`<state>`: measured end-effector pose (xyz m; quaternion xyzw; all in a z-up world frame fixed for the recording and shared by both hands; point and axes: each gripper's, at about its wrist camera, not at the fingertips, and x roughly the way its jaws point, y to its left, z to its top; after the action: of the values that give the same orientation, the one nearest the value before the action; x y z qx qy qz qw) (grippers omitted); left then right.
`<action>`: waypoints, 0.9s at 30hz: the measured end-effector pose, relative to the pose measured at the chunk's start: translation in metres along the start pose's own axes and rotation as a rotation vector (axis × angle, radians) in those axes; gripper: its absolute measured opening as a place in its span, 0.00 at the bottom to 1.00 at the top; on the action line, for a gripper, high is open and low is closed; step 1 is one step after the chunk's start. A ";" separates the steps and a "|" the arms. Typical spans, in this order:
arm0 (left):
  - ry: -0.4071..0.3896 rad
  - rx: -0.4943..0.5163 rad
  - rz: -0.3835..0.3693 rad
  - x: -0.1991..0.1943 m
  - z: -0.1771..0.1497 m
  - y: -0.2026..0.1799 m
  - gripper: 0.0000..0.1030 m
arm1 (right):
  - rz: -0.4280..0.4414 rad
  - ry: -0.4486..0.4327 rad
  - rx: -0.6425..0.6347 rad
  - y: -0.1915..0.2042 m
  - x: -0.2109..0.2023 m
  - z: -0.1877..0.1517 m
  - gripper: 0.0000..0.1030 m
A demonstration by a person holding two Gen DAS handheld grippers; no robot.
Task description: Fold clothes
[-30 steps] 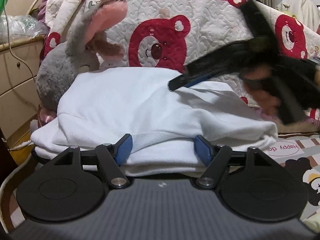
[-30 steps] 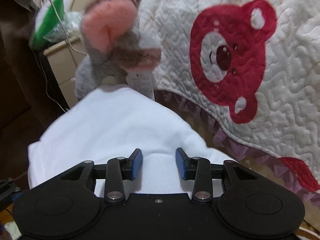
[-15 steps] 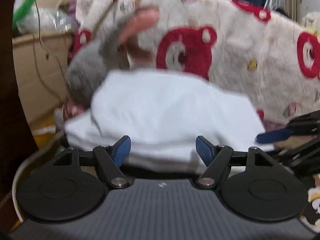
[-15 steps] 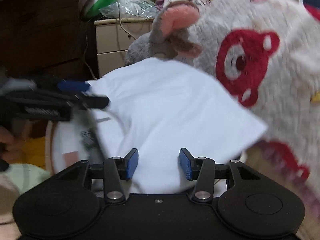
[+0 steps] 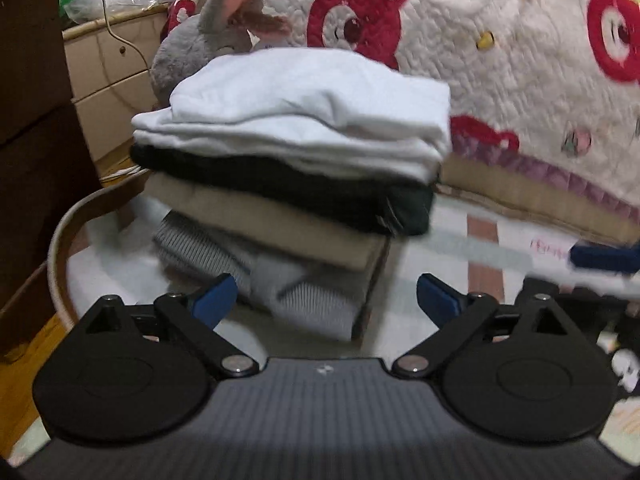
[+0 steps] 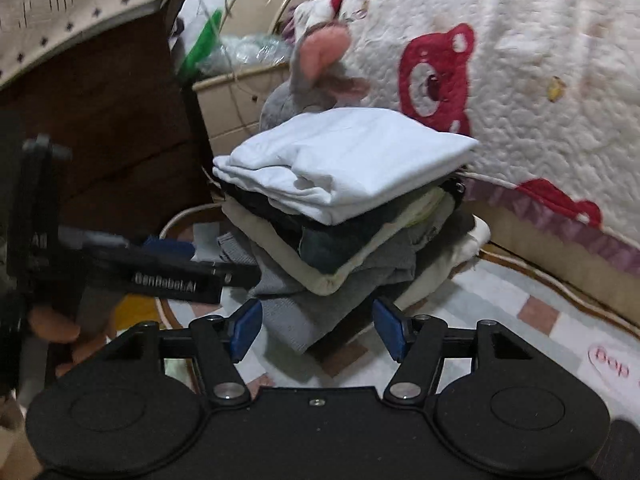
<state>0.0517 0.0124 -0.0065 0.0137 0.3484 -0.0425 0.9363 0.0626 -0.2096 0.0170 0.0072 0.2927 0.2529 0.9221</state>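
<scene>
A folded white shirt (image 6: pixel 352 160) tops a stack (image 6: pixel 340 256) of folded clothes (black, beige and grey layers beneath) on a patterned mat (image 6: pixel 520 320), with a grey plush (image 5: pixel 188 52) and a bear quilt (image 6: pixel 540 80) behind. The left tool (image 5: pixel 326 300) and right tool (image 6: pixel 318 332) both gape empty, short of the stack.

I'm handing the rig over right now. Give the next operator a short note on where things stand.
Left tongs: open, empty, low in front of the pile.
Right tongs: open, empty, also facing the pile.
Folded white garment lies on top of the stack of folded clothes, beside the plush toy and bear quilt.
Done: white garment folded and stacked.
Left: no unfolded clothes in view; look for more.
</scene>
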 end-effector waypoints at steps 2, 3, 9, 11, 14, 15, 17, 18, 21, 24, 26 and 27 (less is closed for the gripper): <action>0.022 0.016 0.046 -0.012 -0.006 -0.014 0.96 | -0.009 -0.015 0.012 -0.005 -0.012 -0.005 0.65; 0.038 0.018 0.065 -0.016 -0.008 -0.020 0.96 | -0.011 -0.023 0.018 -0.008 -0.018 -0.008 0.66; 0.092 0.052 0.084 -0.040 -0.014 -0.052 0.99 | -0.023 -0.073 0.055 -0.025 -0.049 -0.022 0.78; 0.089 0.080 0.107 -0.048 -0.016 -0.063 1.00 | -0.027 -0.089 0.067 -0.031 -0.060 -0.027 0.80; 0.080 0.110 0.113 -0.056 -0.018 -0.076 1.00 | -0.033 -0.114 0.085 -0.040 -0.075 -0.034 0.80; 0.078 0.118 0.109 -0.059 -0.018 -0.080 1.00 | -0.034 -0.118 0.089 -0.041 -0.079 -0.035 0.80; 0.077 0.134 0.104 -0.064 -0.019 -0.086 1.00 | -0.034 -0.118 0.090 -0.040 -0.080 -0.037 0.80; 0.073 0.138 0.106 -0.067 -0.020 -0.087 1.00 | -0.034 -0.118 0.091 -0.040 -0.080 -0.038 0.80; 0.061 0.138 0.116 -0.073 -0.020 -0.090 1.00 | -0.034 -0.117 0.093 -0.039 -0.082 -0.040 0.81; 0.054 0.143 0.106 -0.078 -0.022 -0.092 1.00 | -0.033 -0.116 0.094 -0.037 -0.084 -0.043 0.82; 0.055 0.147 0.108 -0.079 -0.023 -0.092 1.00 | -0.033 -0.116 0.096 -0.037 -0.085 -0.045 0.82; 0.056 0.149 0.108 -0.080 -0.023 -0.092 1.00 | -0.033 -0.115 0.096 -0.036 -0.085 -0.046 0.82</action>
<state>-0.0319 -0.0727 0.0281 0.1031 0.3690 -0.0175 0.9235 -0.0053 -0.2874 0.0193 0.0614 0.2511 0.2226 0.9400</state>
